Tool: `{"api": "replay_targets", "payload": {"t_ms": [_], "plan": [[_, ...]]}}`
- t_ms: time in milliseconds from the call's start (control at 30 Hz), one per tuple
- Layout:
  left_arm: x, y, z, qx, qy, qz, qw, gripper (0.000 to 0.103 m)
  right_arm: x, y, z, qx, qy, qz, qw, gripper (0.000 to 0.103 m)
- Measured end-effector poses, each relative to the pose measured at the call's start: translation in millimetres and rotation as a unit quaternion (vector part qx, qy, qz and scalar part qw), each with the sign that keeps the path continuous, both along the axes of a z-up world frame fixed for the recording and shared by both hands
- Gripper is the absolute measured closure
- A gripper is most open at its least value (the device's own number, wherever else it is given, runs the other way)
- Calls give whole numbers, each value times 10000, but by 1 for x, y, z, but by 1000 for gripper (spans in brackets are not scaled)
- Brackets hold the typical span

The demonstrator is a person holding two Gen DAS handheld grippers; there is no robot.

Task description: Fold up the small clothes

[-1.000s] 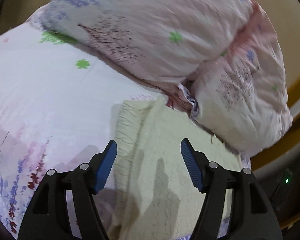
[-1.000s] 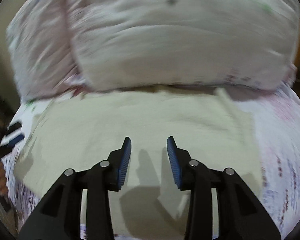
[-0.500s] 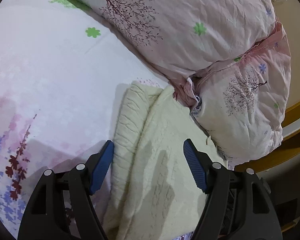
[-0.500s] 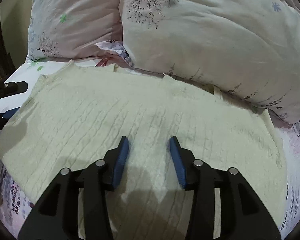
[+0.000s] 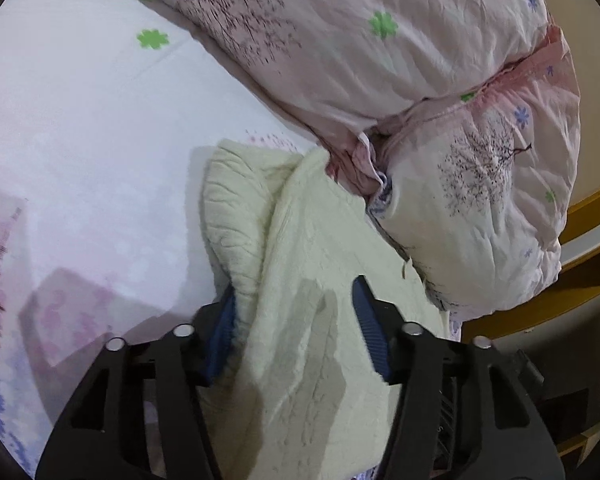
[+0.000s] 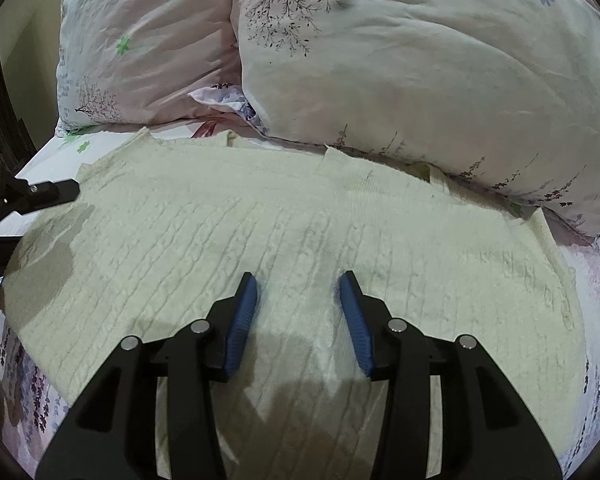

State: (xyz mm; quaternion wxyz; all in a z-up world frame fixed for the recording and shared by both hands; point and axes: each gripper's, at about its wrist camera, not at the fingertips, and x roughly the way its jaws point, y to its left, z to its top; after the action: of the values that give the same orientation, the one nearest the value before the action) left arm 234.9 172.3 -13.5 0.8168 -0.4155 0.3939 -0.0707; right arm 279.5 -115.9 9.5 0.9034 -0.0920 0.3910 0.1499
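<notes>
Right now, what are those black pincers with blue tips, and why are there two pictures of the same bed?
They are grabbing tools a person holds, one in each hand. Each carries a little camera looking along its fingers, so you get two pictures. The left claw is closing on the edge of a cream knitted sweater. The right claw hangs open over the middle of that sweater, gripping nothing. The sweater lies spread on a flowery bed sheet, with two pillows behind it. In the right picture, the left claw shows at the left edge.
</notes>
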Motion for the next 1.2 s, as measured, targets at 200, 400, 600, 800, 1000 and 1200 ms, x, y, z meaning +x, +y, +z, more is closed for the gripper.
{"api": "replay_targets", "payload": {"t_ms": [200, 400, 600, 800, 1000, 1200], "plan": [[1, 0, 6, -101, -94, -92, 9999, 82, 0, 0, -1, 26, -6, 4, 10000, 59], [-2, -18, 38, 2, -443, -182, 9989, 85, 1, -10, 6, 333, 126, 47, 9994, 57], [-1, -59, 75, 140, -819, -366, 9959, 85, -3, -60, 27, 988, 22, -315, 9946, 42], [9, -121, 102, 330, -1056, -696, 9914, 86, -9, -122, 28, 1386, 89, -769, 9873, 41], [20, -202, 108, 535, -1078, -1151, 9860, 86, -20, -183, 22, 1497, 50, -1281, 9804, 41], [31, -281, 77, 336, -648, -1635, 9838, 90, -34, -236, 12, 1704, 106, -1715, 9703, 41]]}}
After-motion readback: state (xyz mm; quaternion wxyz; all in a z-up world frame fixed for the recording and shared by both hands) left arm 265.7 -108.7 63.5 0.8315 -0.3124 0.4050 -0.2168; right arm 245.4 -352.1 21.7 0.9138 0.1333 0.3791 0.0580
